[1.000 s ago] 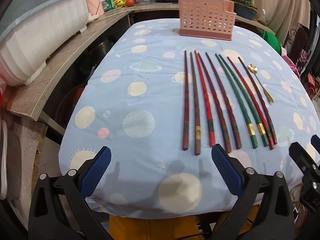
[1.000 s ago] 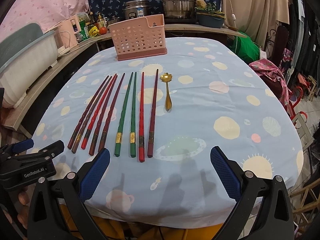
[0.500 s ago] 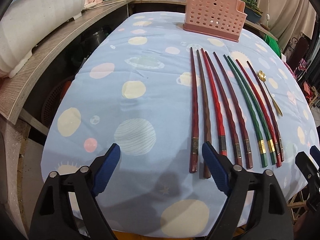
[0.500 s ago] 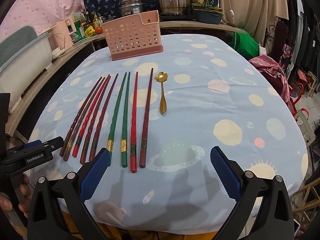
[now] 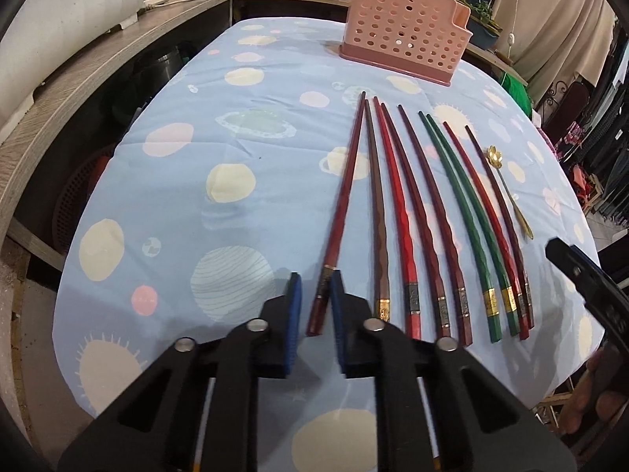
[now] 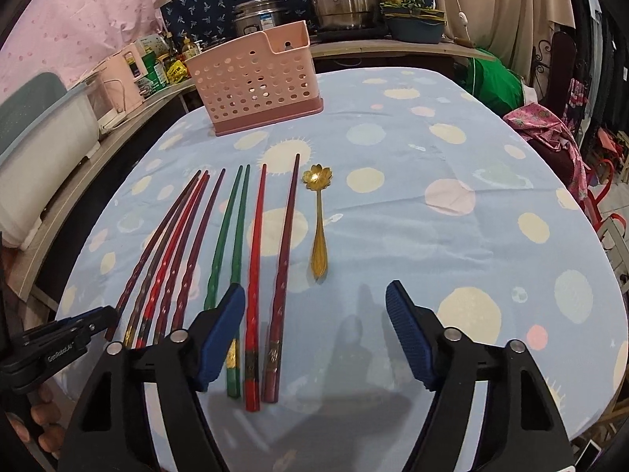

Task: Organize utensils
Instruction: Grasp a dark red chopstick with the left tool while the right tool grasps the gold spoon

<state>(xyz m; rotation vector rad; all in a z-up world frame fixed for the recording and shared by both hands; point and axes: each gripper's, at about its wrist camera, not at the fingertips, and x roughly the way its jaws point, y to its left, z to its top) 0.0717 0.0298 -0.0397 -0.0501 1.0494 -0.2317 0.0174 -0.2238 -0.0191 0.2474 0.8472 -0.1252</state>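
From the left gripper's camera, the blue pads are clenched on the leftmost chopstick, pinching it at its thick near end, just by the decorated band. The stick runs away across the blue tablecloth toward the pink holder, which stands upright at the far side, well apart from the row. Seven more chopsticks lie beside it, nearly parallel, and a gold spoon sits at the far right of the row.

Over to the right gripper's camera: its jaws are closing, still wide, and they straddle two chopsticks, the red one and the dark maroon one. Neither pad presses on them yet. The left pad also sits over the green pair.

My advice for this step: with a grip so near the end, the left stick may droop or swing, so lift it slowly and keep it steady. The right hand would do well to centre on one stick, or a matching pair, before squeezing, or it may nudge the neighbours out of line.
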